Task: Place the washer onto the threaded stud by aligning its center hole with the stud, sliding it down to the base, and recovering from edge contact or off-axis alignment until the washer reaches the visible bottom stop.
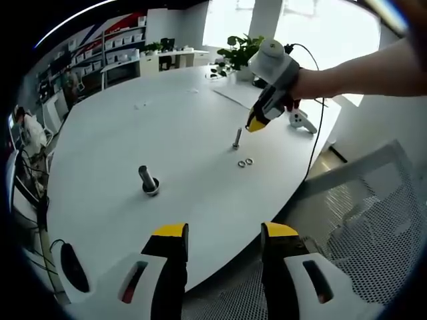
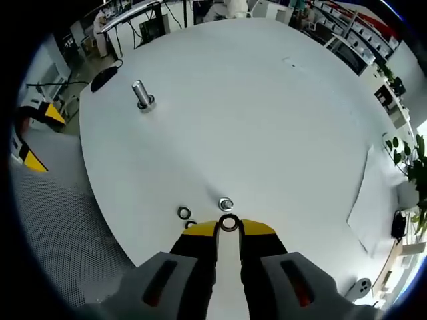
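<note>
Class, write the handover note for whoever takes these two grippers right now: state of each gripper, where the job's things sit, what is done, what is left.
Right gripper: shut on a washer, held at the jaw tips just above the small threaded stud.
Left gripper: open, holding nothing, back at the near edge of the white table.
Two spare washers lie on the table beside the small stud. A larger bolt stands apart, nearer the left gripper.
Done: washer picked up and brought to the stud.
Left: centre its hole over the stud, slide it down to the base, release.
</note>
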`<control>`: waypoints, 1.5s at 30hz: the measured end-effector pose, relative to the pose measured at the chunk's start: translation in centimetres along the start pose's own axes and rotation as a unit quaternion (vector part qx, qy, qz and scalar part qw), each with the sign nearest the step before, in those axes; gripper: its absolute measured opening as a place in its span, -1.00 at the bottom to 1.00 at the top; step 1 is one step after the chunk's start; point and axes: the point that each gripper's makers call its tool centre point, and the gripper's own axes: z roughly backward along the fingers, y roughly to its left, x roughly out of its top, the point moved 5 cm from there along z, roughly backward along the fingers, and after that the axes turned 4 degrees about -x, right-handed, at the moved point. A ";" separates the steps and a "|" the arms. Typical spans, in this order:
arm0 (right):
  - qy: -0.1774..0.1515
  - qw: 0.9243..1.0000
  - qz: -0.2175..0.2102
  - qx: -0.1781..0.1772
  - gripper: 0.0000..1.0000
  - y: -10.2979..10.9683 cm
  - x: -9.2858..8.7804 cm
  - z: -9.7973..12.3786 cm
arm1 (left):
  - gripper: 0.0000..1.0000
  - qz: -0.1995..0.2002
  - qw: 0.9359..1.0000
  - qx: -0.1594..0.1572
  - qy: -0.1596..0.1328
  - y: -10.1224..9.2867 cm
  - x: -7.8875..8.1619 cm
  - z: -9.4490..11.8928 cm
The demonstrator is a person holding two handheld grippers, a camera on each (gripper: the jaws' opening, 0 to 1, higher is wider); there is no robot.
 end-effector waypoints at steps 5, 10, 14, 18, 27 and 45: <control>-0.005 1.000 0.008 0.000 -0.73 0.1 0.9 0.0 | -0.16 0.000 1.000 0.001 0.000 0.0 0.0 0.0; 0.000 1.000 0.026 0.000 -0.73 0.5 1.2 -0.5 | -0.16 -0.001 1.000 0.000 -0.001 0.0 0.0 0.1; 0.005 1.000 0.030 -0.001 -0.73 0.3 1.1 -0.8 | -0.16 -0.001 1.000 0.000 -0.002 -0.1 0.0 0.1; 0.009 0.999 0.031 0.000 -0.73 0.1 1.2 -1.2 | -0.17 -0.002 1.000 -0.001 0.000 -0.1 0.0 0.0; 0.018 0.999 0.038 0.002 -0.73 0.3 1.2 -1.7 | -0.17 -0.003 1.000 -0.002 0.003 -0.1 -0.1 0.0; 0.040 0.998 0.035 0.020 -0.72 0.7 0.4 -4.4 | -0.18 -0.001 1.000 0.001 0.013 0.0 -0.4 -0.2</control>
